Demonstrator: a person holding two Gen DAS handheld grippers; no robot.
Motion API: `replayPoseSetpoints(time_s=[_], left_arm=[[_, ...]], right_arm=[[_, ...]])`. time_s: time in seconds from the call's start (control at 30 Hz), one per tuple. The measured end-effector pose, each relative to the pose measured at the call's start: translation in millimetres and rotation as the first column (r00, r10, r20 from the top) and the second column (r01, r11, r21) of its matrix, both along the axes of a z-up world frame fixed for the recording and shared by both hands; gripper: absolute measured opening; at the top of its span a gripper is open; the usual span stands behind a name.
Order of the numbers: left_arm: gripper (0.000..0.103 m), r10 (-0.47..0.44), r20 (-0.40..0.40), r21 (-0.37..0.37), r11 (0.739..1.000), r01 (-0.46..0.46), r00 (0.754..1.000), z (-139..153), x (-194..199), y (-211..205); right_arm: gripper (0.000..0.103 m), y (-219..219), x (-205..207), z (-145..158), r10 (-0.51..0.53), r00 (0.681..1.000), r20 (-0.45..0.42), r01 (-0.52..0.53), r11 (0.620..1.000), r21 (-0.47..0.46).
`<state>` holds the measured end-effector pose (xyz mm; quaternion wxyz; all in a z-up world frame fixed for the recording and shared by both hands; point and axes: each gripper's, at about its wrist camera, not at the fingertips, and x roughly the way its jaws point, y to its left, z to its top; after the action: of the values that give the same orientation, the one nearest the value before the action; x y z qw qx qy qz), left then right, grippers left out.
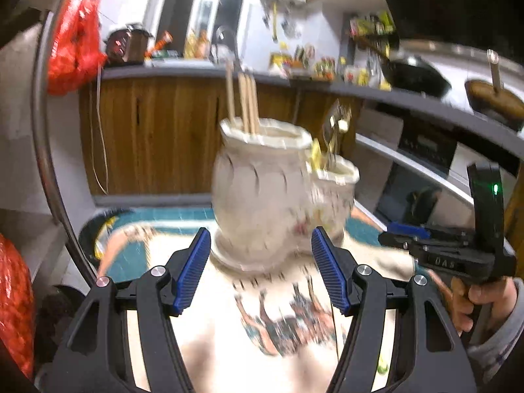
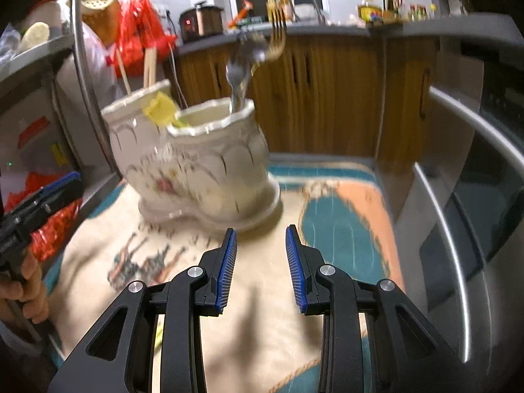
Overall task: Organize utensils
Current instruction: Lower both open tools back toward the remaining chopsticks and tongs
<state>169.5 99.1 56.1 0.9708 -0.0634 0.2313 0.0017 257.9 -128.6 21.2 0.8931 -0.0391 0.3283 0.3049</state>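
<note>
A cream ceramic double-pot utensil holder [image 1: 262, 196] stands on a patterned cloth [image 1: 255, 353]. Its larger pot holds wooden chopsticks [image 1: 244, 98]; its smaller pot [image 1: 334, 190] holds a gold fork [image 1: 334, 124] and a yellow item. My left gripper [image 1: 260, 262] is open and empty, fingers just short of the holder's base. In the right wrist view the holder [image 2: 203, 170] holds a spoon [image 2: 235, 78], a fork [image 2: 278, 36] and chopsticks [image 2: 149, 65]. My right gripper [image 2: 260, 262] is open and empty, close to the base. The right gripper also shows in the left wrist view [image 1: 389, 237].
A wooden cabinet front [image 1: 157, 137] and a grey counter [image 1: 196, 68] with bottles, a wok [image 1: 416, 75] and a rice cooker [image 1: 127, 44] stand behind. Red mesh bags [image 1: 73, 39] hang at left. An oven front [image 2: 475, 203] is at right. A metal rail [image 2: 88, 75] curves at left.
</note>
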Motion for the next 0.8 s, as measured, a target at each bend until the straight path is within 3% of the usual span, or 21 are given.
replayPoseSetpoints(time_s=[0.13,0.33,0.43,0.67,0.77,0.8], left_arm=[[0.06,-0.071,-0.094,0.018,0.997,0.073,0.993,-13.8,8.4,-13.7],[0.051,-0.188,-0.235,0.064,0.976,0.208,0.954,-34.9,19.2,-47.2],[0.042,-0.213,-0.293,0.093,0.964,0.25,0.932,-44.9,22.2,-60.7],[0.035,-0.233,-0.378,0.087,0.955,0.284,0.896,-59.2,31.0,-69.9],[0.021,-0.228,-0.404,0.095,0.953,0.288,0.886,-64.7,34.2,-72.4],[0.009,-0.222,-0.406,0.103,0.953,0.285,0.886,-65.3,35.0,-74.1]], right_arm=[[0.033,-0.1,-1.4,-7.0,0.013,0.999,-0.053,-0.013,1.0,-0.003],[0.033,9.3,-11.5,-16.5,0.061,0.993,-0.103,-0.064,0.998,-0.026],[0.036,8.1,-15.0,-17.8,0.062,0.992,-0.109,-0.065,0.998,-0.023],[0.036,6.7,-18.7,-20.1,0.057,0.991,-0.118,-0.062,0.998,-0.032],[0.036,11.7,-20.6,-20.3,0.071,0.99,-0.126,-0.077,0.996,-0.045],[0.036,13.6,-22.2,-20.0,0.077,0.989,-0.128,-0.084,0.995,-0.047]])
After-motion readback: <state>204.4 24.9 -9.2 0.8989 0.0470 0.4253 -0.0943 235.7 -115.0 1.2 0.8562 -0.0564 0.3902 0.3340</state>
